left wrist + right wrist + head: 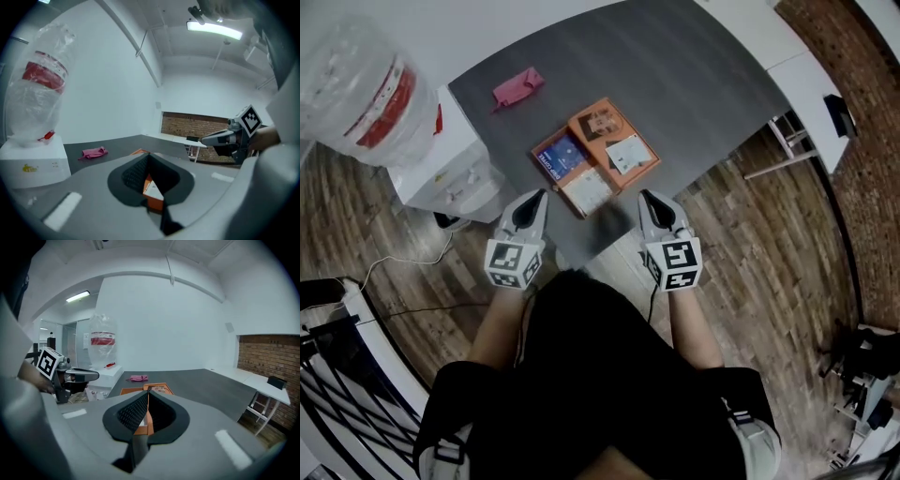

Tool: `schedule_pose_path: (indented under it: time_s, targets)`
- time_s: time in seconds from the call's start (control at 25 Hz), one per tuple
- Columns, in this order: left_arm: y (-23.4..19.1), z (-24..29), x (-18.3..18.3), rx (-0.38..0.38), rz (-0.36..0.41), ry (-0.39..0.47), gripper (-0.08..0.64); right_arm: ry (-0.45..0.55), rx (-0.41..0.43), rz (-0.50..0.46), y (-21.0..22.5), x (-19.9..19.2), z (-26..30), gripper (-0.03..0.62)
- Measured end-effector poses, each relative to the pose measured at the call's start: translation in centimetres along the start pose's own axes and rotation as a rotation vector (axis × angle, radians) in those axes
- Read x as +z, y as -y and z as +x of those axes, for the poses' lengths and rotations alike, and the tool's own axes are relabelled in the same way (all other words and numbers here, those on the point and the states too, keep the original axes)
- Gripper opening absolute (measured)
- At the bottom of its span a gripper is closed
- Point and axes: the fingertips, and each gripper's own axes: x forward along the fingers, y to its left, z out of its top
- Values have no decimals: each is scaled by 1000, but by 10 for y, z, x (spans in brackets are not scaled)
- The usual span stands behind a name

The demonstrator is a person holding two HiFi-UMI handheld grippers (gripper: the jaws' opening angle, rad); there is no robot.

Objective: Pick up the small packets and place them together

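Several small packets lie grouped near the front edge of the dark grey table: an orange packet with a white card on it, a blue-and-orange packet and a white packet. My left gripper hovers just left of the white packet, shut and holding nothing. On the other side, my right gripper is also shut and holding nothing. In the left gripper view the orange packets show beyond the closed jaws. The right gripper view shows the packet group ahead.
A pink cloth lies at the table's far left. A white water dispenser carrying a big clear bottle stands against the table's left side. A white desk adjoins on the right. Wooden floor surrounds the table.
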Motion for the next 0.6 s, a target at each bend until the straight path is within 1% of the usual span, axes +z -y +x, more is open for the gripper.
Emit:
schedule_pose_path:
  time_s: [0.08,0.2,0.24,0.28,0.32,0.44,0.48,0.6]
  targets:
    - [9,-15,9,31,13,34,-2,30,-14,-7,4,-2,-31,6]
    - [39,-33,14,44,132,51,-2,29,-53,-66,11,-17,-76,3]
    - [51,-40,14,36,153,56,-2,24,-65,-84,13,-24,-89,3]
    - [63,-47,14,28,150,65,-2,24,-72,-84,14,-31,-101,3]
    - [73,-55,13,23,130,74,-2,30,-75,-64,15,-37,-111,3]
    - [97,-79,7,31,61,92,-2,58,-78,29,19,-52,-135,3]
    - [102,-87,5,38,55,93,-2,68,-75,54,19,-55,-140,5]
    - [108,-109,6,62,69,99,-2,125,-40,112,13,-52,-149,5]
